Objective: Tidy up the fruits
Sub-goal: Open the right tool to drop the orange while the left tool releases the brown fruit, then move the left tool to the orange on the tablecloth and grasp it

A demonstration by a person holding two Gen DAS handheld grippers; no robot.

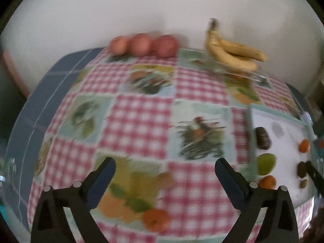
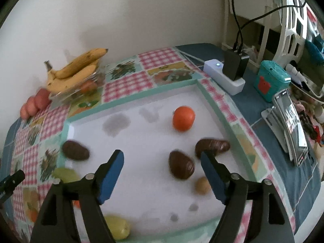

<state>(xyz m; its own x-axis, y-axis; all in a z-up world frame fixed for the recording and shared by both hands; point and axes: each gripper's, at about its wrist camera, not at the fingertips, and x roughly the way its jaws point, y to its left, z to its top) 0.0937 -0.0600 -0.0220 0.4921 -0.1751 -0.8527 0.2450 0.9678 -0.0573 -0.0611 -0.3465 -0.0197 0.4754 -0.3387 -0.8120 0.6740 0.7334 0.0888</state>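
My left gripper hangs open over the checked tablecloth with nothing between its fingers. Three red apples line the far edge. Beside them, bananas rest on a glass bowl. My right gripper is open above the white tray, its jaws empty. On the tray lie an orange, three dark avocados, a small kiwi and two green fruits. The tray also shows at the right of the left wrist view.
A white power strip with a black adapter, a teal box and a phone on a stand stand right of the tray. A white wall backs the table. A white chair is at the far right.
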